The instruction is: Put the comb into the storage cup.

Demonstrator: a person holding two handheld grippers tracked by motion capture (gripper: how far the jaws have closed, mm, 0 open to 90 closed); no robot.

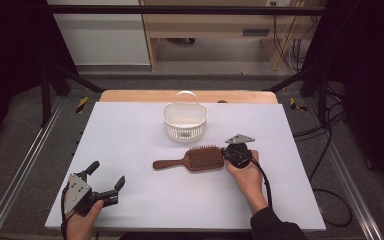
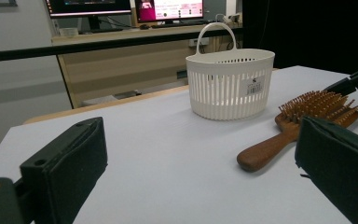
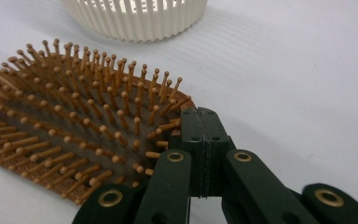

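A wooden paddle hairbrush [image 1: 195, 160] lies bristles up in the middle of the white table, its handle pointing left. My right gripper [image 1: 224, 150] is at the right end of the brush head. Its jaws are shut flat against each other, and in the right gripper view the tips [image 3: 204, 115] sit against the rim of the hairbrush [image 3: 74, 121] among the outer bristles, with nothing clamped between them. My left gripper [image 1: 108, 173] rests open and empty near the front left corner. In the left gripper view it [image 2: 205, 154] looks toward the hairbrush [image 2: 307, 116].
A white slatted basket [image 1: 185, 122] with a hoop handle stands upright just behind the brush, also in the left gripper view [image 2: 230, 86] and the right gripper view [image 3: 135, 16]. The white table [image 1: 130, 135] has bare room to the left and front. Black frame posts flank it.
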